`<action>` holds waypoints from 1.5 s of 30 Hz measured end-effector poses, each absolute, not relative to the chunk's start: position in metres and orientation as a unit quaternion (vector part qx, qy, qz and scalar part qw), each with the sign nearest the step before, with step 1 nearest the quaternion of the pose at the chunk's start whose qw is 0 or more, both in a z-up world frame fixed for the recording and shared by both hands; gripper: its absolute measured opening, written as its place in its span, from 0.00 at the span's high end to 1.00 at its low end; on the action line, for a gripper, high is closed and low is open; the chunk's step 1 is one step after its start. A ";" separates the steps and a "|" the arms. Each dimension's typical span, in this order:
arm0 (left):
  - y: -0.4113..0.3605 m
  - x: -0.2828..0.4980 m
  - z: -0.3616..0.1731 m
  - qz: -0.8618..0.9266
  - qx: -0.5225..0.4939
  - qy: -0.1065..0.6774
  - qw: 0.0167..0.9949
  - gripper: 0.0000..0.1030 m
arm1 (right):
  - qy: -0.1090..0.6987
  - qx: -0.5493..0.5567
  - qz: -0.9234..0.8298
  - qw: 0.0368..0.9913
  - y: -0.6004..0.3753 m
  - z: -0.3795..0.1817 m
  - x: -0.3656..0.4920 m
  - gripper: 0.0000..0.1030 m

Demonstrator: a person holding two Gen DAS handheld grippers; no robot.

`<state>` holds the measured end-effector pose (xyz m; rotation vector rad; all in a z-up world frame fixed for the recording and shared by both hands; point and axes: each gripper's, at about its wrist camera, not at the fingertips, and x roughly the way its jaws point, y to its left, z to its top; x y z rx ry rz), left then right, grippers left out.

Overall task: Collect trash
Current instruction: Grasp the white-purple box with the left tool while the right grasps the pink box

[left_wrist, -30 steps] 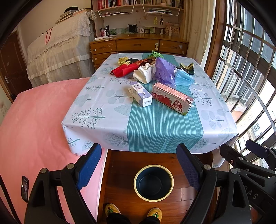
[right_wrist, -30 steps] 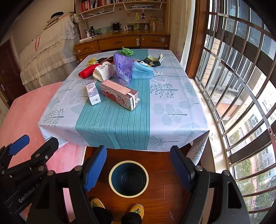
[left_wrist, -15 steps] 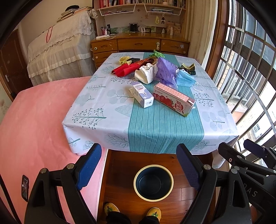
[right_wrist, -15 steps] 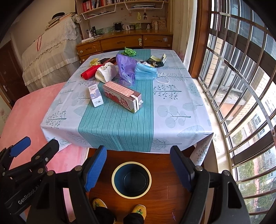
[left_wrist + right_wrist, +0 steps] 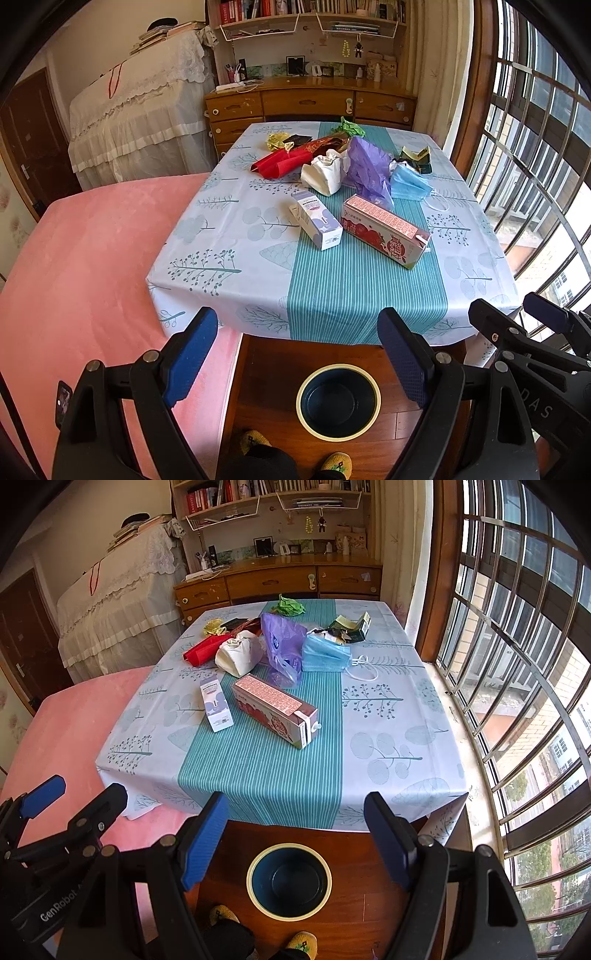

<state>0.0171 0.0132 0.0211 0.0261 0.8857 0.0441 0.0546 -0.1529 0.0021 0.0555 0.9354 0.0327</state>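
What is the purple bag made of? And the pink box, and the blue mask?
The purple bag looks like thin, glossy plastic film: it is crinkled and lets some light through. The pink box seems to be printed carton board, smooth, with sharp folded edges. The blue mask looks like soft, matte pleated fabric, likely non-woven, with white ear loops.

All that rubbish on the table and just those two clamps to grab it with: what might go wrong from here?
The bin sits on the floor below the table edge, so dropped items might miss it. The purple bag and mask lie against each other, and the mask's loops may drag along neighbours. The long carton could tip out of a narrow pinch.
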 end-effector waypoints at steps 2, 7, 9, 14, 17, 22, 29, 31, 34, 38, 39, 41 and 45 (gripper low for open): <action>0.014 0.023 0.020 0.023 0.017 0.430 0.902 0.15 | 0.449 0.027 0.015 0.893 -0.149 0.004 0.059 0.26; 0.021 0.047 0.015 0.021 0.017 0.435 0.900 0.15 | 0.454 0.020 0.018 0.891 -0.139 0.005 0.087 0.26; 0.025 0.064 0.011 0.014 0.015 0.442 0.897 0.15 | 0.457 0.015 0.021 0.889 -0.136 0.005 0.104 0.26; 0.037 0.127 -0.011 -0.017 0.004 0.510 0.860 0.15 | 0.475 -0.014 0.015 0.880 -0.131 -0.014 0.149 0.26; 0.048 0.165 -0.026 -0.032 -0.037 0.548 0.835 0.15 | 0.487 -0.043 0.020 0.872 -0.125 -0.025 0.183 0.26; 0.055 0.217 -0.048 -0.038 -0.060 0.565 0.822 0.15 | 0.524 -0.112 0.058 0.842 -0.110 -0.058 0.235 0.26; 0.065 0.264 -0.071 -0.046 -0.089 0.595 0.797 0.15 | 0.561 -0.171 0.120 0.801 -0.092 -0.096 0.274 0.28; 0.066 0.273 -0.076 -0.047 -0.097 0.601 0.792 0.15 | 0.578 -0.165 0.133 0.788 -0.091 -0.104 0.279 0.47; 0.064 0.283 -0.082 -0.049 -0.112 0.609 0.783 0.15 | 0.587 -0.121 0.132 0.789 -0.099 -0.105 0.286 0.57; 0.053 0.295 -0.093 -0.047 -0.113 0.626 0.770 0.15 | 0.604 -0.057 0.094 0.789 -0.120 -0.106 0.290 0.58; 0.049 0.298 -0.096 -0.043 -0.110 0.630 0.767 0.15 | 0.606 -0.046 0.089 0.789 -0.125 -0.106 0.290 0.58; 0.041 0.305 -0.104 -0.037 -0.110 0.639 0.760 0.15 | 0.610 -0.029 0.082 0.788 -0.133 -0.106 0.287 0.58; 0.025 0.317 -0.120 -0.021 -0.096 0.657 0.748 0.16 | 0.610 -0.015 0.069 0.789 -0.142 -0.106 0.283 0.58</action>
